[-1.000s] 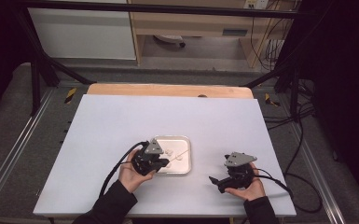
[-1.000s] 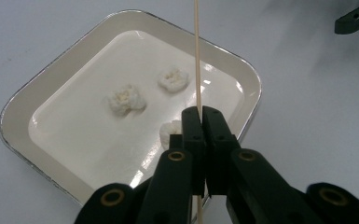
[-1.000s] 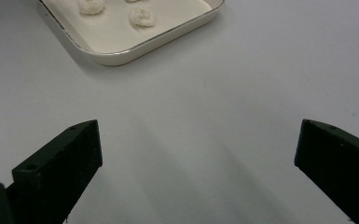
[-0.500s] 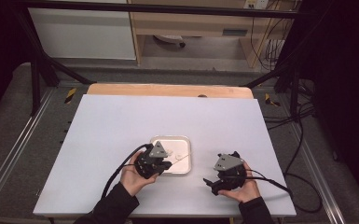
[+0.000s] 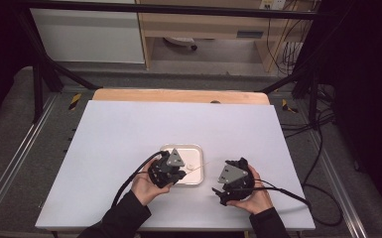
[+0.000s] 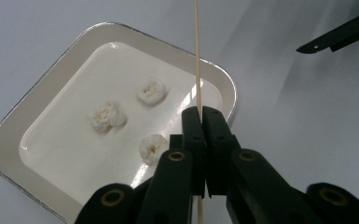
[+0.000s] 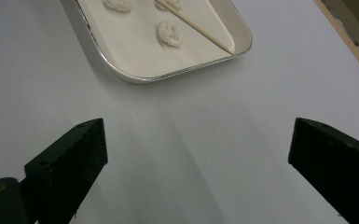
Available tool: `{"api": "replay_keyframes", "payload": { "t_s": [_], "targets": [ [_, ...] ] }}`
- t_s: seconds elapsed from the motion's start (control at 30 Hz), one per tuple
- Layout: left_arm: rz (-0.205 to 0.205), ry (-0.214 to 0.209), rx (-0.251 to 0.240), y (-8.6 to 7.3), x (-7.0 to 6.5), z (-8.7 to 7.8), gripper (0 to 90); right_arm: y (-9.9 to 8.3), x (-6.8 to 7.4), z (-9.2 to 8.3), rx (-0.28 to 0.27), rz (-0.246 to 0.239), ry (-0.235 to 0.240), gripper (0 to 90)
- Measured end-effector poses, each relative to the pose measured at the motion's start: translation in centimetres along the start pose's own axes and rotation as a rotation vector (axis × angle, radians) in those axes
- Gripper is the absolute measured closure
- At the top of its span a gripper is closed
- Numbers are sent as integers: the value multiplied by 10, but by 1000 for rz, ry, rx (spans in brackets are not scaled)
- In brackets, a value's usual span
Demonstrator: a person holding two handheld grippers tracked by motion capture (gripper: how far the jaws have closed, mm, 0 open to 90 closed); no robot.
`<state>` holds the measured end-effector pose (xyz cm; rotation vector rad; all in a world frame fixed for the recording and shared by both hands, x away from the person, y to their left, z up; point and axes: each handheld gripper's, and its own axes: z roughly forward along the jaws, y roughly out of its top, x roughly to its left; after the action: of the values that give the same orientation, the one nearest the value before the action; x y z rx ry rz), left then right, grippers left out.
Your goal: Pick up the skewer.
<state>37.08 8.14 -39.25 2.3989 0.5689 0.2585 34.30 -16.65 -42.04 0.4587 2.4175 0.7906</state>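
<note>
White desk (image 5: 129, 144), pretty bare setup, so the action is all down near the person's edge. Going left to right: the left hand-held gripper (image 6: 200, 116) has its jaws pressed together on a thin wooden skewer (image 6: 197, 51), which runs straight up between them and out past the far rim of the tray (image 6: 37, 93). It has barely budged from a second ago, sitting over the tray's near-left corner in the high view both then and now. The tray is a small pale rounded-square dish with a metal edge, roughly mid-desk, and three little white puffy pieces (image 6: 105, 115) that look like popcorn are lying loose in it. None of them is on the stick yet as far as the pictures show. In the right gripper view the skewer's tip (image 7: 228, 50) hangs over the tray's corner.

Then the right hand-held gripper (image 7: 198, 154): jaws spread wide, nothing between them, just bare desk, with the tray further off. Compared with a second ago it has slid in closer toward the tray, so the gap between the two hands is smaller now.

Best guess is that this means the skewer is being held steady while the empty right one comes in to pick a piece and thread it on. That part hasn't started.
</note>
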Motion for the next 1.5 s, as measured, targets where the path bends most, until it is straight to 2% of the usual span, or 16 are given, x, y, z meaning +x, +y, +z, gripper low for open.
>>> {"api": "replay_keyframes", "payload": {
  "t_s": [0.4, 0.67, 1.0, 1.2, 1.23, 1.27, 1.33, 1.5],
  "targets": [
    [31, -12, 22, 16, -5, 3, 886, 11, 3, -3, -20, -97, -12, 125],
    [54, -14, 34, 25, -11, 7, 886, 15, 4, -4, -39, -180, -23, 222],
    [80, -28, 51, 35, -20, 12, 886, 14, 5, 0, -42, -332, -18, 348],
    [86, -35, 61, 39, -23, 16, 886, 13, 8, 1, -37, -406, -25, 432],
    [90, -37, 63, 39, -24, 17, 886, 13, 9, 2, -33, -406, -25, 450],
    [92, -39, 64, 40, -25, 18, 886, 12, 9, 3, -30, -442, -32, 463],
    [94, -41, 69, 41, -27, 19, 886, 12, 10, 3, -24, -448, -30, 495],
    [103, -49, 80, 44, -30, 23, 886, 11, 12, 4, -27, -513, -23, 592]
  ]
}}
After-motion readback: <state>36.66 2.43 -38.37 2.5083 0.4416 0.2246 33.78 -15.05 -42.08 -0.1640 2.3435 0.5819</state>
